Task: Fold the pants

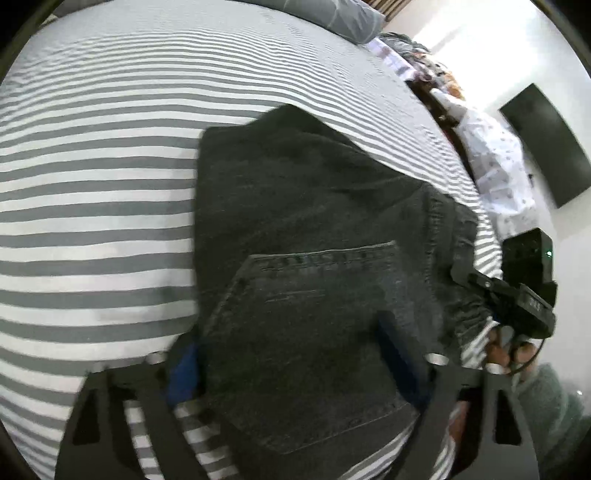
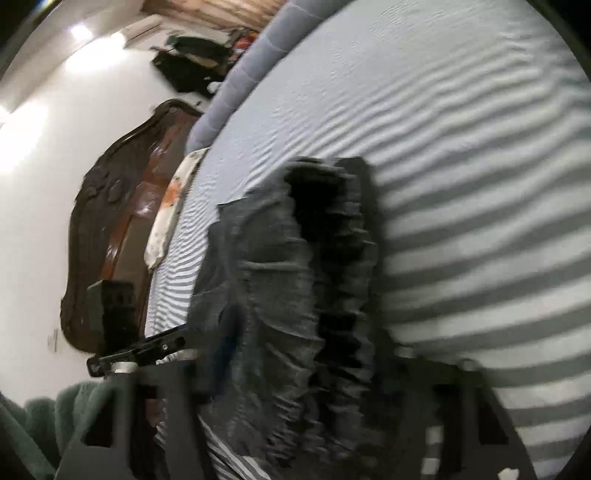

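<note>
Dark grey denim pants (image 1: pixel 314 266) lie on a grey-and-white striped bedsheet (image 1: pixel 92 192), back pocket up. My left gripper (image 1: pixel 291 354) stands wide open with a finger on each side of the pocket area, the cloth lying between the fingers. In the right wrist view the bunched elastic waistband of the pants (image 2: pixel 295 288) runs between the fingers of my right gripper (image 2: pixel 306 354), which look spread apart. The right gripper also shows in the left wrist view (image 1: pixel 517 295) at the waistband edge.
A grey pillow (image 1: pixel 332 14) lies at the head of the bed. A dark wooden headboard (image 2: pixel 110 229) stands against the white wall. A patterned white cloth (image 1: pixel 495 166) lies beside the bed, and a dark panel (image 1: pixel 546 144) hangs on the wall.
</note>
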